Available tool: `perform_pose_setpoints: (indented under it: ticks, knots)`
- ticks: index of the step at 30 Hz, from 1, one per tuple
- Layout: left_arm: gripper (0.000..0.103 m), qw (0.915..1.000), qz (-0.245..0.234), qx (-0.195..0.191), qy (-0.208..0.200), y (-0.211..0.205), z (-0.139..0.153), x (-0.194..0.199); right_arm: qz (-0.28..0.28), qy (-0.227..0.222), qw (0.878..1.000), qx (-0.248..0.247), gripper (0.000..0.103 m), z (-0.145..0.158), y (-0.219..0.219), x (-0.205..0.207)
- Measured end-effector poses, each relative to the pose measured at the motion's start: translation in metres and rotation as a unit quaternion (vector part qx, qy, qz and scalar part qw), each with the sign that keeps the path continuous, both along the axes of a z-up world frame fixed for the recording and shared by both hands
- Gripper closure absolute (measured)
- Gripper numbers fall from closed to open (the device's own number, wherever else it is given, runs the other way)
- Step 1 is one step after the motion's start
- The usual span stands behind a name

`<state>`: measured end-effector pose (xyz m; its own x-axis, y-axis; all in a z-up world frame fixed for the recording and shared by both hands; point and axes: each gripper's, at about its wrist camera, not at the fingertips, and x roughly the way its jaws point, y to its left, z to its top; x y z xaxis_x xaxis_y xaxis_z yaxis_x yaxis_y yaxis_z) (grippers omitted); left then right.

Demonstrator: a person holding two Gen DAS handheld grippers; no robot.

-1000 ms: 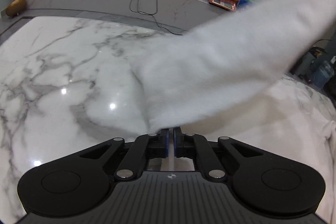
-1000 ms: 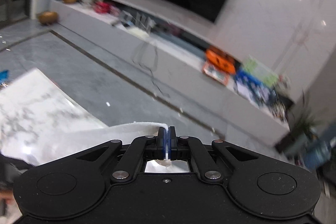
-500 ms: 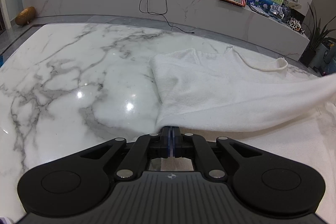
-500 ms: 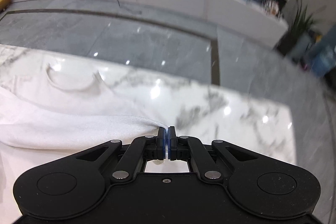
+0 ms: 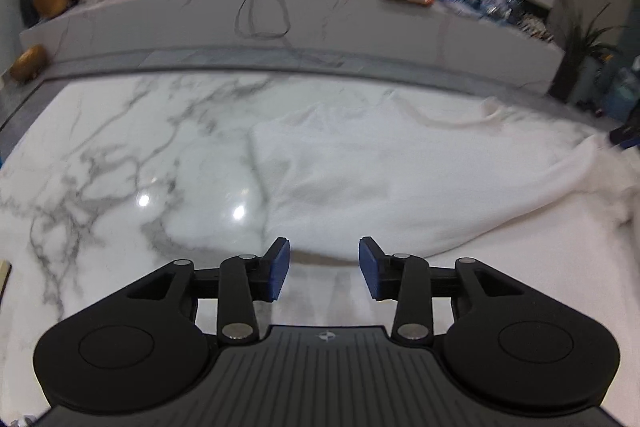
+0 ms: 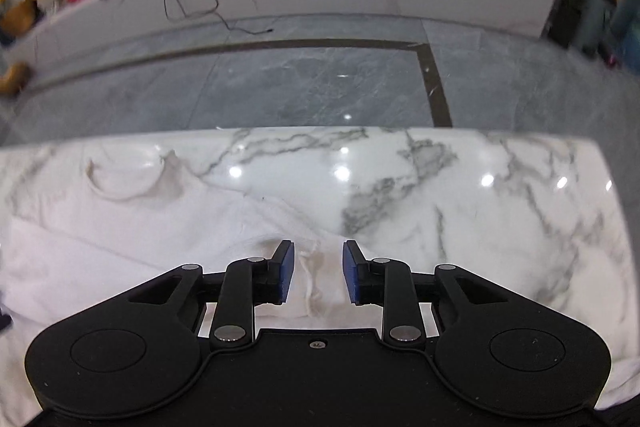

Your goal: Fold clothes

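A white garment (image 5: 400, 179) lies on the white marble table (image 5: 120, 155), folded over on itself, its neckline (image 5: 452, 119) toward the far edge. My left gripper (image 5: 323, 259) hovers just above the near folded edge; its jaws are opening and nothing is pinched between the blue pads. In the right wrist view the same garment (image 6: 140, 239) spreads to the left, neckline (image 6: 120, 183) at the far left. My right gripper (image 6: 318, 263) is over a bunched corner of the cloth; its jaws are opening and the cloth lies loose below the pads.
Bare marble (image 6: 480, 211) stretches right of the garment, ending at the table's far edge (image 6: 320, 131) above a grey tiled floor. A long low cabinet (image 5: 320, 19) with cables, boxes and a plant (image 5: 584, 43) runs along the far wall.
Both grippers held the garment shut, the right one swinging it down across the table. Now the cloth lies folded on the marble and both grippers have let go, the left one lifted slightly.
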<state>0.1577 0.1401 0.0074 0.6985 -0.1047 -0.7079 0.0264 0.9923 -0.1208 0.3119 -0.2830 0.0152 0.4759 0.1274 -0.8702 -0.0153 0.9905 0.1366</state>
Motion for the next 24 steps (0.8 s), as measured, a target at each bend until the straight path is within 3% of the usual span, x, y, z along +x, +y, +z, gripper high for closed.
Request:
perform_pose_setpoints:
  ticks: [5, 12, 15, 17, 18, 22, 23, 24]
  knots:
    - [0.064, 0.9997, 0.022, -0.013, -0.003, 0.014, 0.011, 0.037, 0.032, -0.002, 0.999, 0.014, 0.076, -0.019, -0.005, -0.011]
    - [0.058, 0.9947, 0.051, -0.048, 0.075, 0.028, -0.028, 0.108, 0.067, -0.022, 0.997, 0.023, 0.075, -0.041, -0.006, -0.011]
    - [0.058, 0.9938, 0.06, -0.036, 0.087, 0.027, -0.045, 0.12, 0.072, -0.03, 0.996, 0.036, 0.075, -0.045, -0.007, -0.006]
    - [0.083, 0.9933, 0.069, -0.042, 0.082, 0.031, -0.051, 0.122, 0.079, -0.031, 0.996, 0.037, 0.075, -0.048, -0.006, -0.003]
    - [0.089, 0.992, 0.081, -0.057, 0.079, 0.036, -0.053, 0.121, 0.083, -0.031, 0.995, 0.036, 0.075, -0.049, -0.005, -0.002]
    - [0.095, 0.9887, 0.103, -0.083, 0.07, 0.052, -0.054, 0.118, 0.096, -0.032, 0.994, 0.05, 0.076, -0.056, -0.006, -0.001]
    - [0.096, 0.989, 0.103, -0.08, 0.07, 0.052, -0.054, 0.118, 0.096, -0.032, 0.993, 0.052, 0.08, -0.057, -0.006, -0.002]
    - [0.096, 0.9891, 0.106, -0.075, 0.069, 0.051, -0.054, 0.118, 0.097, -0.033, 0.993, 0.056, 0.094, -0.058, -0.007, -0.003]
